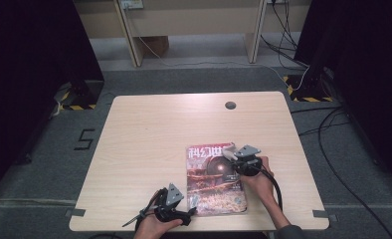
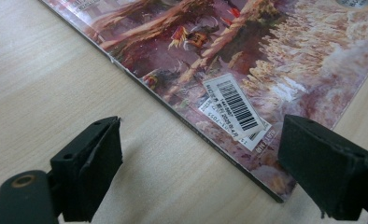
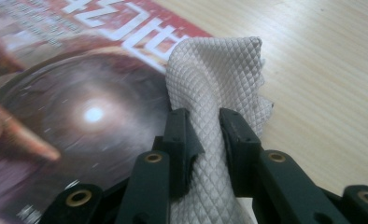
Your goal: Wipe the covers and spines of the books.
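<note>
The wooden surface (image 1: 149, 129) took up most of the middle of the high view. A magazine (image 1: 211, 191) lay flat in its lower middle part, near the person's edge. It looked thin and bendy, with a shiny cover that could slip – best held at an edge or a corner, I think. The left gripper (image 2: 198, 163) sat at the magazine's lower left corner, its fingers wide apart and holding nothing; one finger was over the bare wood, the other over the cover by the barcode sticker (image 2: 233, 105). The right gripper (image 3: 205, 154) was squeezed tight on a white cloth (image 3: 217, 79) – soft and light – at the magazine's upper right.
</note>
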`<state>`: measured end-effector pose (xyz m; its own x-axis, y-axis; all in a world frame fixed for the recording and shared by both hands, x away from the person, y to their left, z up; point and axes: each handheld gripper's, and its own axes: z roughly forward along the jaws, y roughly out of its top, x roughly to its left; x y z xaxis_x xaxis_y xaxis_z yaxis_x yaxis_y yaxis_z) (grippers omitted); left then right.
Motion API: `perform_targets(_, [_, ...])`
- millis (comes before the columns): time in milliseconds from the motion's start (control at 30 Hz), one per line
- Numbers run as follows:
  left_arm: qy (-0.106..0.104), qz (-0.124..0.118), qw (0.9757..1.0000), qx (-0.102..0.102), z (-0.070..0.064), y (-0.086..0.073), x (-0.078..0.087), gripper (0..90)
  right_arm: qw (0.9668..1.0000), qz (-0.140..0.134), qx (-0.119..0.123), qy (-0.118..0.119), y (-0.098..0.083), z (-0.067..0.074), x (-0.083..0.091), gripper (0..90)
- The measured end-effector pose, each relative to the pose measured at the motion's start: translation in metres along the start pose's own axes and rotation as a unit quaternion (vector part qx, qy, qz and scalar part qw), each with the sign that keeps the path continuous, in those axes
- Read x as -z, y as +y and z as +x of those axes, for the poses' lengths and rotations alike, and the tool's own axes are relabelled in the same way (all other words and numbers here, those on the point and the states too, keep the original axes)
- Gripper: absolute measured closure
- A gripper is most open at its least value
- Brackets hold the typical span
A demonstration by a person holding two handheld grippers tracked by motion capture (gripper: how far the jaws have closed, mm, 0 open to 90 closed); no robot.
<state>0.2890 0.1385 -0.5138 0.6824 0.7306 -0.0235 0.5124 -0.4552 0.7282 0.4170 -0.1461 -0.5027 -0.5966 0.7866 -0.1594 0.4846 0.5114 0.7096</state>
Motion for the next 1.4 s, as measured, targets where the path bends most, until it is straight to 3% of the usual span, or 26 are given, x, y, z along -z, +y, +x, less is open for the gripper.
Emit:
perform_targets(200, [0.001, 0.000, 1.0000, 0.000, 0.000, 0.000, 0.000, 12.9, 0.9997, 0.001, -0.021, -0.011, 0.008, -0.012, -0.012, 73.6])
perform_targets(333, [-0.001, 0.000, 1.0000, 0.000, 0.000, 0.000, 0.000, 12.9, 0.9996, -0.001, -0.011, -0.025, 0.014, -0.017, -0.020, 73.8])
perform_targets(433, [-0.002, -0.003, 1.0000, 0.003, 0.000, -0.001, 0.000, 12.9, 0.9994, 0.001, -0.018, -0.031, 0.019, -0.021, -0.026, 73.8])
perform_targets(667, [0.000, 0.000, 1.0000, -0.002, 0.000, 0.000, 0.000, 12.9, 0.9991, 0.004, 0.000, -0.041, 0.026, -0.025, -0.034, 75.1])
perform_targets(767, [0.000, 0.000, 1.0000, -0.003, 0.000, 0.000, 0.000, 12.9, 0.9984, 0.003, 0.031, -0.046, 0.027, -0.017, -0.034, 75.9])
perform_targets(867, [0.000, 0.000, 1.0000, -0.003, 0.000, 0.000, 0.000, 12.9, 0.9983, 0.003, 0.046, -0.035, 0.031, -0.006, -0.034, 75.8])
perform_targets(967, [0.000, 0.001, 1.0000, -0.004, 0.000, 0.000, 0.000, 12.9, 0.9985, 0.000, 0.053, -0.009, 0.035, 0.008, -0.035, 75.4])
perform_targets(1100, [0.001, 0.001, 1.0000, -0.004, 0.000, 0.000, 0.000, 12.9, 0.9966, -0.002, 0.082, -0.004, 0.042, 0.027, -0.039, 75.5])
perform_targets(1300, [0.000, 0.000, 1.0000, -0.002, 0.000, 0.000, 0.000, 12.9, 0.9971, -0.013, 0.072, 0.023, 0.049, 0.036, -0.046, 75.2])
perform_targets(1400, [0.001, 0.002, 1.0000, -0.005, 0.000, 0.000, 0.000, 12.9, 0.9965, -0.018, 0.065, 0.050, 0.055, 0.045, -0.050, 74.6])
